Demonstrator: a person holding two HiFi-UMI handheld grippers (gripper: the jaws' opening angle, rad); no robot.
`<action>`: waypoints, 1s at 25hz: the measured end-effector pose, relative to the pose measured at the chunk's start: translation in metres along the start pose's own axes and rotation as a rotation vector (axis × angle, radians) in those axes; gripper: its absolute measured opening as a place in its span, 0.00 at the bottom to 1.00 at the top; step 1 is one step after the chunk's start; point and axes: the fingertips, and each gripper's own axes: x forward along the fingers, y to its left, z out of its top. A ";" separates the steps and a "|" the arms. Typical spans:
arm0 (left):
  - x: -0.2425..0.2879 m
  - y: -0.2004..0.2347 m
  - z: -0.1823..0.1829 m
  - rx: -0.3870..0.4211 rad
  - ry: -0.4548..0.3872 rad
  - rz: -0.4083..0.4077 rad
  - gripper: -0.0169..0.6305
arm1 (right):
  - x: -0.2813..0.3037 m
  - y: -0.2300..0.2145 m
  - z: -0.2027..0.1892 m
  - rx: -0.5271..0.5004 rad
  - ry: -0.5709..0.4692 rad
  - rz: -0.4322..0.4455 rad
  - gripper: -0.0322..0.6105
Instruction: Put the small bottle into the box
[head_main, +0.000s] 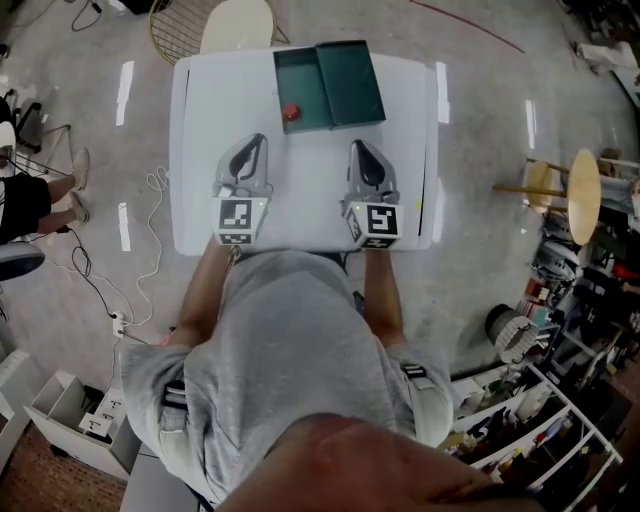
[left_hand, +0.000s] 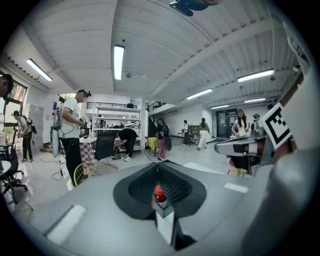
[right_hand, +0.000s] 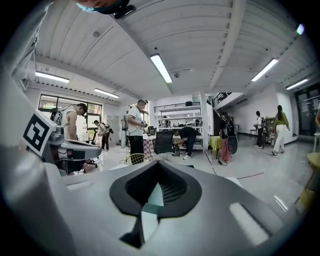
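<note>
A small bottle with a red cap (head_main: 290, 112) stands at the near left corner of the open green box (head_main: 330, 85), seemingly inside it, at the far side of the white table (head_main: 205, 120). My left gripper (head_main: 257, 141) rests on the table short of the box, jaws shut with nothing held. My right gripper (head_main: 358, 146) lies beside it, also shut and empty. In the left gripper view the bottle (left_hand: 159, 195) and a box corner (left_hand: 164, 208) show through the slit below the gripper's (left_hand: 158, 164) joined tips. The right gripper (right_hand: 159, 163) view shows the box wall (right_hand: 154, 196).
A round wooden stool (head_main: 583, 195) stands right of the table and a pale chair (head_main: 237, 25) behind it. Cables (head_main: 150, 215) trail on the floor at left. Cluttered shelves (head_main: 560, 400) fill the lower right. Several people (left_hand: 70, 130) stand farther back in the hall.
</note>
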 end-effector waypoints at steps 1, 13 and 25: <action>-0.005 0.001 -0.001 -0.001 0.000 0.001 0.05 | -0.004 0.003 0.002 -0.003 -0.005 -0.003 0.05; -0.054 0.009 -0.005 -0.030 -0.017 -0.002 0.04 | -0.042 0.029 0.000 -0.002 -0.039 -0.037 0.05; -0.091 0.014 -0.024 -0.049 0.011 0.032 0.04 | -0.070 0.041 -0.021 -0.007 -0.012 -0.034 0.05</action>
